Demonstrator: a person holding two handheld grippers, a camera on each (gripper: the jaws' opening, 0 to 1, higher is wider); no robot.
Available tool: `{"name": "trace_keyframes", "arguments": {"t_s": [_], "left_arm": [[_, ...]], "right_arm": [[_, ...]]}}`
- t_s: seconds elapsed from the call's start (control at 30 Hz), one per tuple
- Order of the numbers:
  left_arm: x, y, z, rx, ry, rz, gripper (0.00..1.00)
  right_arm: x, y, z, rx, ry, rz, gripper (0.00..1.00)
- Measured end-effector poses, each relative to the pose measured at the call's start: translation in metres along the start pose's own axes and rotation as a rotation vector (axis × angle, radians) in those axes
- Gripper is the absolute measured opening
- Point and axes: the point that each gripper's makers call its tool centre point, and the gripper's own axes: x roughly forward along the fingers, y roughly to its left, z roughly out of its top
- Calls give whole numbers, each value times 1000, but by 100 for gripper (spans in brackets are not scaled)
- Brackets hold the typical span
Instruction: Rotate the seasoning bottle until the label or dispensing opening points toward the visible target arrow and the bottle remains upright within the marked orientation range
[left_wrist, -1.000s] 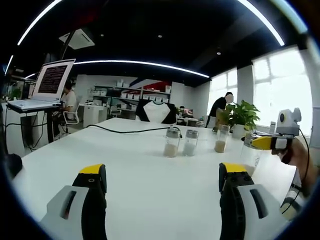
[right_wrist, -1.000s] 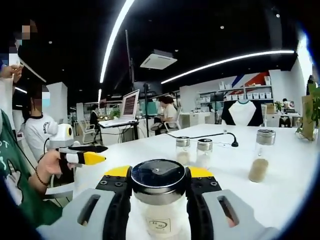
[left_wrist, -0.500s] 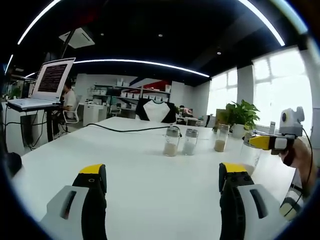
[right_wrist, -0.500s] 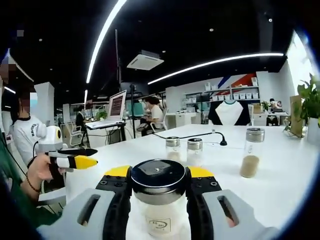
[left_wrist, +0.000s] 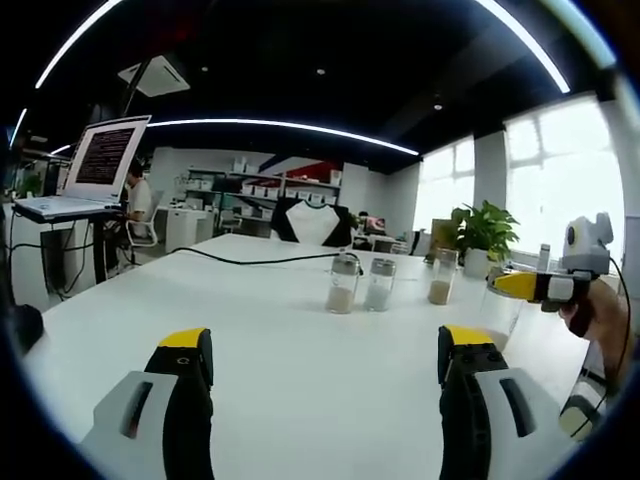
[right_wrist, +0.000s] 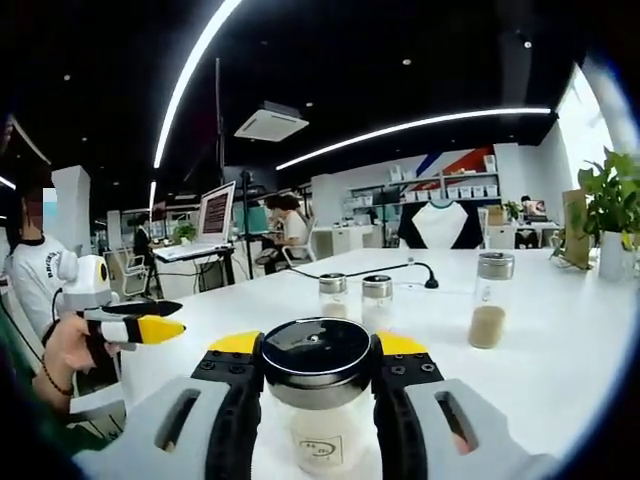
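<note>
Right tool: pinching the seasoning bottle under its dark lid; pale powder is showing inside.
Left tool: hovering spread over the white tabletop, holding nothing.
Paired shakers: standing side by side beyond, partly filled.
Tall jar: standing apart, holding tan powder.
</note>
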Motion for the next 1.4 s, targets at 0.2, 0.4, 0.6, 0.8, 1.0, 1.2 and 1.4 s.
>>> {"name": "trace_keyframes", "arguments": {"t_s": [0.2, 0.4, 0.6, 0.8, 1.0, 1.2, 1.4], "left_arm": [[-1, 2, 1, 3, -1, 6, 98], [0, 1, 1, 4, 1, 4, 98], [1, 1, -1, 6, 8, 3, 98], [2, 1, -5, 2, 17, 0, 98], [2, 0, -5, 15, 20, -3, 98], [1, 1, 0, 26, 9, 5, 99], [1, -2, 2, 24, 2, -9, 99]], "right_arm": [[1, -1, -1, 31, -19, -59, 42], [1, -2, -1, 43, -9, -61, 42], [-3, 3, 9, 110, -62, 9, 57], [-14, 3, 32, 12, -69, 65, 60], [-17, -1, 32, -15, -16, 165, 72], [-20, 0, 33, -14, -20, 350, 75], [-28, -1, 34, 43, -39, 535, 78]]}}
